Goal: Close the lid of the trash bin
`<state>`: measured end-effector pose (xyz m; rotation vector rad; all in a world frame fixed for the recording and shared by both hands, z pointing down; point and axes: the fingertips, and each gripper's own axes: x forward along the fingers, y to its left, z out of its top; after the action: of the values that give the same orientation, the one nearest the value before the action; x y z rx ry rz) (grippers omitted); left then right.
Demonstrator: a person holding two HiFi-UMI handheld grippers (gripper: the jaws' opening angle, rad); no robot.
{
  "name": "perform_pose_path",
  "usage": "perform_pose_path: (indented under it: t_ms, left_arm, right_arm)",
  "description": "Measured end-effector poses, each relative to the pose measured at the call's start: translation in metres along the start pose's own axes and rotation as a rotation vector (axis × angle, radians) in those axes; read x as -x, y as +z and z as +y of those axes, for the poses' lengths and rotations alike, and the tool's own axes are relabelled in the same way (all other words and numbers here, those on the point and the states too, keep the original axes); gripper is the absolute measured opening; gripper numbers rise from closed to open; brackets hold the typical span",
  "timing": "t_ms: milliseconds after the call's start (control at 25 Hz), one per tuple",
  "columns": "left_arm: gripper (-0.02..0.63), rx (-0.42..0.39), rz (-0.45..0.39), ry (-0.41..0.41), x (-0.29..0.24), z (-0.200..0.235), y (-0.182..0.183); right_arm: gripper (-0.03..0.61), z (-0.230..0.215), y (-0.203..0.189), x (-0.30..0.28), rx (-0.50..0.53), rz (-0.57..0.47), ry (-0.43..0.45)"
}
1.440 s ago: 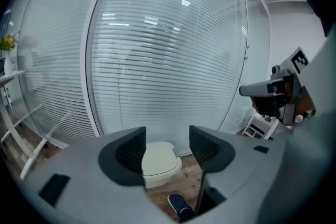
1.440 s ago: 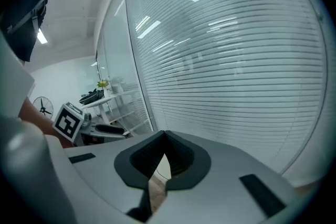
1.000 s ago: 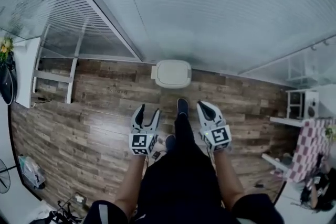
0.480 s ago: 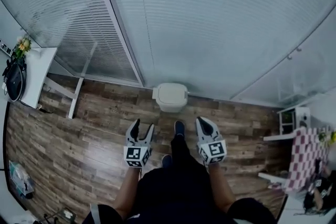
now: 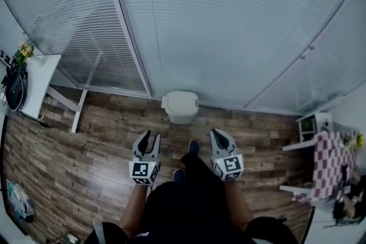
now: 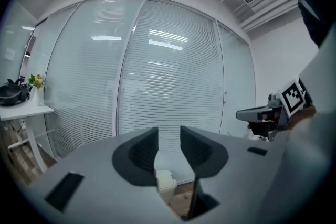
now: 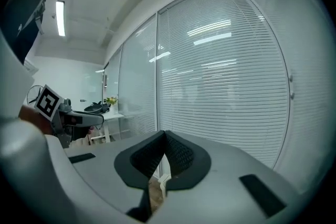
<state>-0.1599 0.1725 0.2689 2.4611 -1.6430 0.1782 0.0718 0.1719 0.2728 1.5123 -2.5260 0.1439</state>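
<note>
Wood-plank floor (image 5: 103, 151): white trash bin (image 5: 180, 107) is stood on it against the blinds, lid (image 5: 180, 101) down. White table (image 5: 40, 82) is set at left, bag (image 5: 16, 200) dumped lower-left.

No words, numbers, brand names or labels can be read in any view. Lower centre of the head view, the left marker cube (image 5: 143, 171) and right marker cube (image 5: 229, 167) carry only black-and-white square code patterns.

The right gripper (image 7: 164, 134) holds its 2 jaws closed tip to tip on nothing, with a sliver of the white trash bin (image 7: 164, 182) at 6 o'clock beneath them, slatted blinds (image 7: 226, 86) beyond and a ceiling light (image 7: 61, 18) at 10 o'clock.
</note>
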Motion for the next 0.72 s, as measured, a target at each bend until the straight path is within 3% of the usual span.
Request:
perform_pose_path:
  t_ms: [120,240,560,720]
  left_arm:
    - [0.055,0.004,-0.004,0.003,0.009,-0.001,-0.001]
    - [0.015,-0.018,-0.002,-0.01,0.013,-0.01,0.001]
    - [0.008,-0.059,-0.017,-0.024,0.018,-0.027,0.007]
    - [0.008,-0.037,0.001,-0.036,0.019,-0.037,0.002]
  right_arm:
    - [0.003,0.004,0.003,0.008,0.005,-0.005,-0.011]
    - [0.003,0.003,0.0,0.014,0.016,0.0,-0.004]
    - [0.003,0.001,0.004,0.023,-0.027,-0.015,0.005]
    - [0.003,0.001,0.003,0.023,-0.052,-0.03,0.007]
